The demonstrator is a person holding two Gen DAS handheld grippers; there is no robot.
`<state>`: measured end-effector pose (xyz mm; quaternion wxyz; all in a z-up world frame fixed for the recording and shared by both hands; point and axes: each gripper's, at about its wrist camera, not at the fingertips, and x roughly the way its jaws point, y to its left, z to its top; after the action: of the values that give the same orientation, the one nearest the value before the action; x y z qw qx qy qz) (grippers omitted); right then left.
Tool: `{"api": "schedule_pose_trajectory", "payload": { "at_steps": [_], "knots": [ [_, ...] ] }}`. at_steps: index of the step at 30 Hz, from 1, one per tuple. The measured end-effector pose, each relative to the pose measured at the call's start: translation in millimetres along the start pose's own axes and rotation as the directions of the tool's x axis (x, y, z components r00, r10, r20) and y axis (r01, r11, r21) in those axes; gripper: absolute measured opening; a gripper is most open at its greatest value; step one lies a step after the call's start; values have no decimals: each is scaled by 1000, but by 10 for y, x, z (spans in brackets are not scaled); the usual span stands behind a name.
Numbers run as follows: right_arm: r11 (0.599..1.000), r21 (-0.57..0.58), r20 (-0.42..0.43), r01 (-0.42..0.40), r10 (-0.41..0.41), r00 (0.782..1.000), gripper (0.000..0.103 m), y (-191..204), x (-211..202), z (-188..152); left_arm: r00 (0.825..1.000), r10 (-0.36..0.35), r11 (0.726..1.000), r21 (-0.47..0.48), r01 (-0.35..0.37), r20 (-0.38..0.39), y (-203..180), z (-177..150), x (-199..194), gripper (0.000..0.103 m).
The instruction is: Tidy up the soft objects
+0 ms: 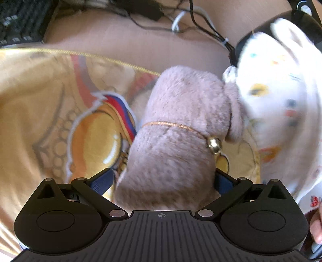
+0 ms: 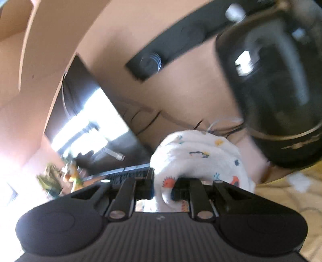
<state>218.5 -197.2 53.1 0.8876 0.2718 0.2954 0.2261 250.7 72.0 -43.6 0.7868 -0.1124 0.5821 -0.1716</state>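
The left tool point(image 1: 164, 178) gripped a mauve plush toy point(image 1: 177, 131) between its blue-padded fingers point(image 1: 104, 179), which pressed in on the toy's lower body from both sides. A thin gold cord with a small gold bell point(image 1: 214, 144) ran round the plush. It hung over a yellow printed cushion point(image 1: 50, 104) that filled the left and lower part of the left wrist view. Against the plush's right side lay a white printed soft toy point(image 1: 281, 96), its long ear reaching up toward a dark kettle point(image 1: 301, 18). Black and white cables point(image 1: 191, 22) trailed across the tan table point(image 1: 120, 40), and a black keyboard point(image 1: 20, 20) sat at the far left corner.

In the blurred right wrist view, the right tool point(image 2: 163, 191) was clamped on the white printed soft toy point(image 2: 201, 155), its fingers close together around a fold of the fabric. The dark kettle point(image 2: 271, 80) loomed just beyond to the right, with the yellow cushion point(image 2: 281, 199) below it.
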Motion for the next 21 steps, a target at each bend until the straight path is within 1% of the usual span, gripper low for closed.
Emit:
{"api": "schedule_pose_trajectory", "payload": {
  "at_steps": [3, 6, 7, 11, 14, 16, 18, 19, 21],
  "knots": [
    [997, -29, -79, 73, -75, 994, 16, -53, 301, -129, 999, 38, 999, 10, -38, 30, 0, 10, -79, 103],
    [986, -48, -126, 160, -165, 978, 16, -168, 471, -257, 995, 76, 997, 18, -77, 61, -1, 19, -157, 103],
    [980, -52, -137, 190, -195, 971, 16, -215, 499, -287, 995, 75, 997, 17, -76, 61, 23, 9, -164, 103],
    [966, -40, -160, 256, -259, 952, 16, -380, 489, -381, 997, 62, 998, 8, -62, 56, 39, 12, -121, 103],
    [946, -41, -175, 322, -324, 930, 16, -488, 439, -460, 997, 53, 999, -1, -53, 53, 78, 33, -133, 103],
    [937, -26, -183, 349, -348, 919, 15, -553, 356, -534, 997, 49, 999, -11, -49, 53, 111, 45, -159, 103],
    [932, -5, -180, 362, -357, 917, 15, -598, 267, -583, 997, 51, 998, -27, -50, 59, 168, 69, -199, 103],
    [931, 3, -174, 364, -358, 917, 15, -591, 212, -590, 996, 56, 998, -39, -54, 66, 215, 88, -228, 103],
    [936, 8, -156, 352, -346, 925, 15, -498, 132, -590, 992, 96, 993, -74, -90, 81, 339, 122, -294, 103]
  ]
}}
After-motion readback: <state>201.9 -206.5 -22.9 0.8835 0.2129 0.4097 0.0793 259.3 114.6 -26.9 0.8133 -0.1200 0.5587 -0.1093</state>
